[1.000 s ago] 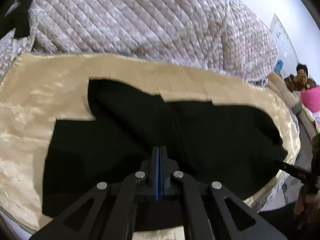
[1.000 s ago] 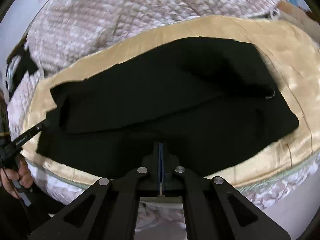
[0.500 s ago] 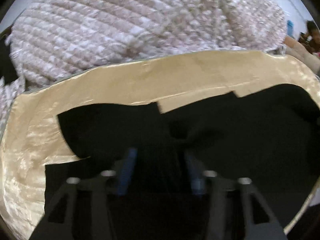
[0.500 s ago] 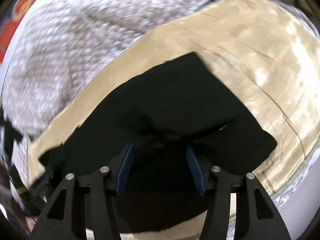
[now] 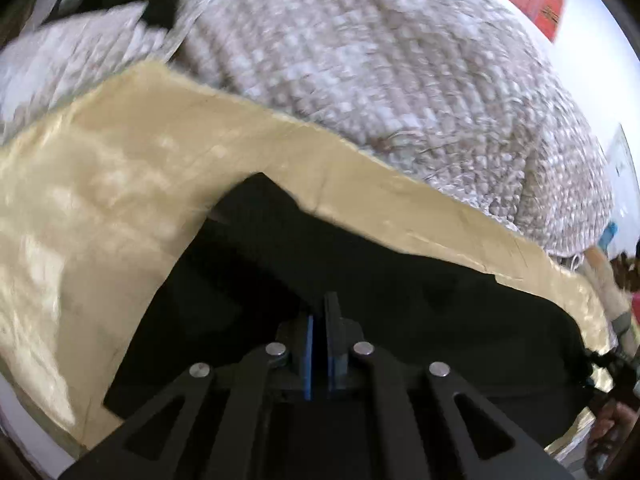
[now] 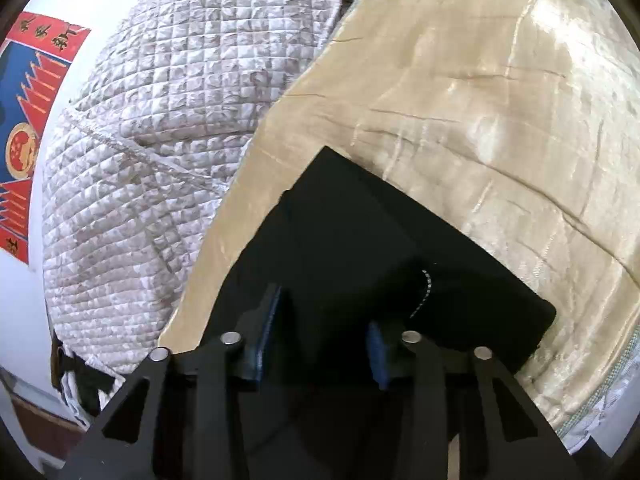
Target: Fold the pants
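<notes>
Black pants (image 6: 360, 248) more folded than before, left hand-held gripper (image 5: 319, 316) nearly closed and still closing, right hand-held gripper (image 6: 324, 320) half-open, closing over cloth.

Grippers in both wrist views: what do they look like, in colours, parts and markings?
Both the left gripper and right gripper are matte black, with angular cut-out linkage arms, round silver rivets and blue pads inside the fingers. No cables, markings or sleeves show.

Occlusions and unreadable areas

The left gripper (image 5: 319, 322) covers the near part of the black pants (image 5: 420, 300), so any cloth between its closing jaws cannot be confirmed. The quilt (image 5: 360, 60) is motion-blurred. The hand (image 5: 612, 428) is cut by the edge. The poster (image 6: 24, 120) lettering is unreadable.
</notes>
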Available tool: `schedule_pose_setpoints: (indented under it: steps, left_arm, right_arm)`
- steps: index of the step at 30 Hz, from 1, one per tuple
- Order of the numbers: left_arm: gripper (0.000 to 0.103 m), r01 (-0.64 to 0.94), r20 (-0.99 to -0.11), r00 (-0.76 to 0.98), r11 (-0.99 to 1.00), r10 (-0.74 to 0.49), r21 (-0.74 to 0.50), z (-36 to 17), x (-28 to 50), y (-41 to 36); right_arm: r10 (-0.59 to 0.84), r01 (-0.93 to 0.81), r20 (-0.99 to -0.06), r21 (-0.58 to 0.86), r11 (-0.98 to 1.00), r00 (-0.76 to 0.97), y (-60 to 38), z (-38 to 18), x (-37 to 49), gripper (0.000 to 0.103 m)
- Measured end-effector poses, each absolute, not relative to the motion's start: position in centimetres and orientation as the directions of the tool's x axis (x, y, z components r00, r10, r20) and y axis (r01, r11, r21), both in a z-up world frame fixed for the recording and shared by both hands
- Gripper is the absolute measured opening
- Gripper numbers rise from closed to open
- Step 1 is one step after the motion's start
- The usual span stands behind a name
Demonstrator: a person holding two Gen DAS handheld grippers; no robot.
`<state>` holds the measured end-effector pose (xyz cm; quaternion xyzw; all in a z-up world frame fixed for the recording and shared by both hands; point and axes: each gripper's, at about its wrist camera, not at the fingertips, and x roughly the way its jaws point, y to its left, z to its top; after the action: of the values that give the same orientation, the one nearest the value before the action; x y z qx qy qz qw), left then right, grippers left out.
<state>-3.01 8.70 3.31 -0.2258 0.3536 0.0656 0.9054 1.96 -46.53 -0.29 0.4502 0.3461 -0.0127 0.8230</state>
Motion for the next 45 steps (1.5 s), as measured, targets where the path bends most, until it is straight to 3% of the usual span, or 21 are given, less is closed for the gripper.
schedule_pose_setpoints:
  steps: [4, 8, 11, 14, 15, 16, 27, 30, 35, 45]
  left_arm:
    - [0.022, -0.311, -0.689, 0.718, 0.84, -0.098, -0.444, 1.6, -2.7, 10.5]
    - [0.023, -0.331, -0.673, 0.728, 0.79, -0.134, -0.516, 0.6, -2.5, 11.9]
    - [0.023, -0.328, -0.657, 0.739, 0.769, -0.152, -0.548, 0.2, -2.3, 12.3]
    - [0.018, -0.325, -0.664, 0.736, 0.793, -0.13, -0.515, 0.3, -1.5, 11.8]
    - [0.008, -0.327, -0.673, 0.731, 0.809, -0.111, -0.488, 0.4, -1.3, 11.5]
    - [0.004, -0.325, -0.678, 0.727, 0.815, -0.109, -0.48, 0.5, -1.1, 11.5]
    - [0.004, -0.27, -0.615, 0.785, 0.851, -0.075, -0.45, 6.7, -5.3, 12.0]
    - [0.004, -0.287, -0.65, 0.755, 0.849, -0.086, -0.444, 5.3, -5.9, 12.8]
    - [0.004, -0.338, -0.74, 0.666, 0.849, -0.089, -0.406, 1.5, -5.4, 12.5]
    - [0.005, -0.327, -0.757, 0.651, 0.88, -0.054, -0.344, 1.3, -5.9, 11.8]
  right_arm:
    - [0.296, 0.328, -0.58, 0.733, 0.596, 0.759, -46.5, -0.3, 2.3, 0.037]
    - [0.292, 0.331, -0.577, 0.736, 0.591, 0.763, -46.7, -0.5, 2.5, 0.037]
    - [0.291, 0.327, -0.58, 0.73, 0.601, 0.761, -46.7, -0.4, 2.5, 0.026]
    - [0.295, 0.316, -0.582, 0.723, 0.614, 0.758, -46.4, -0.2, 2.7, 0.013]
    - [0.296, 0.313, -0.581, 0.722, 0.617, 0.758, -46.4, -0.1, 2.7, 0.012]
    - [0.294, 0.308, -0.58, 0.719, 0.623, 0.76, -46.3, 0.0, 2.8, 0.011]
    - [0.305, 0.202, -0.497, 0.731, 0.652, 0.812, -45.8, 4.6, -0.8, 0.008]
    - [0.29, 0.24, -0.522, 0.727, 0.644, 0.802, -46.6, 3.7, -2.7, 0.008]
    - [0.275, 0.403, -0.664, 0.677, 0.616, 0.695, -47.8, -1.0, -2.6, 0.008]
    - [0.242, 0.392, -0.689, 0.625, 0.675, 0.683, -47.5, -0.6, -2.6, 0.008]
